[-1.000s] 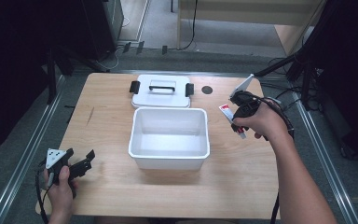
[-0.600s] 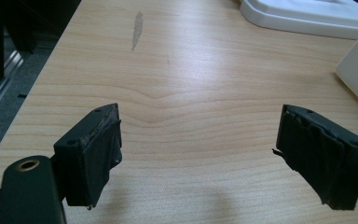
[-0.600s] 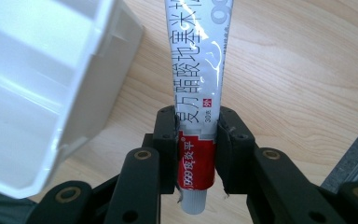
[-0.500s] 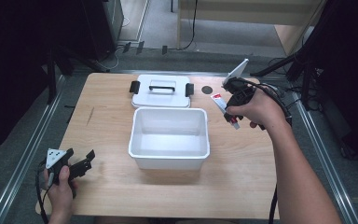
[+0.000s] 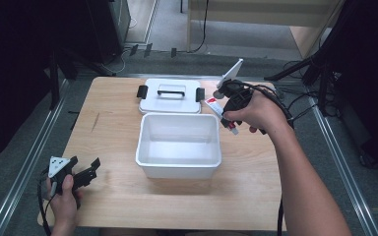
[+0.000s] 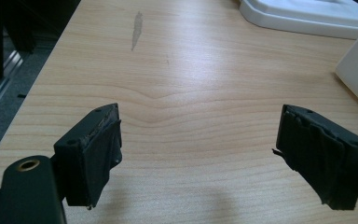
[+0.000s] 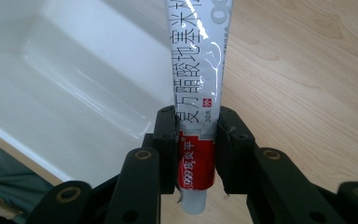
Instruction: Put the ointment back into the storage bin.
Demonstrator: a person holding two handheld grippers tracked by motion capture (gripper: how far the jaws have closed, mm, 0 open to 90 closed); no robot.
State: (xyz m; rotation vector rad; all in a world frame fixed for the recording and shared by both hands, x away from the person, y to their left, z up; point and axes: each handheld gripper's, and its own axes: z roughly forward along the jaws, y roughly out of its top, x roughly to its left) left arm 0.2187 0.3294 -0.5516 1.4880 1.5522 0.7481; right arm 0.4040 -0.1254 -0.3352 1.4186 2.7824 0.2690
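Both grippers are black, the left gripper [image 5: 86, 173] topped by a grey three-cornered plate with dark dots, the right gripper [image 5: 226, 109] trailing black cable. Brass-ringed holes mark their links. Forearms are bare.

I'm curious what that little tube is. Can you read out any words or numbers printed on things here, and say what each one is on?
"30" on the tube held in the right gripper, on its silver part.
"999", followed by Chinese characters, on the tube's red band.
A line of large Chinese characters runs along the tube's silver part; I cannot transcribe them reliably.
White bin, lid: no text.
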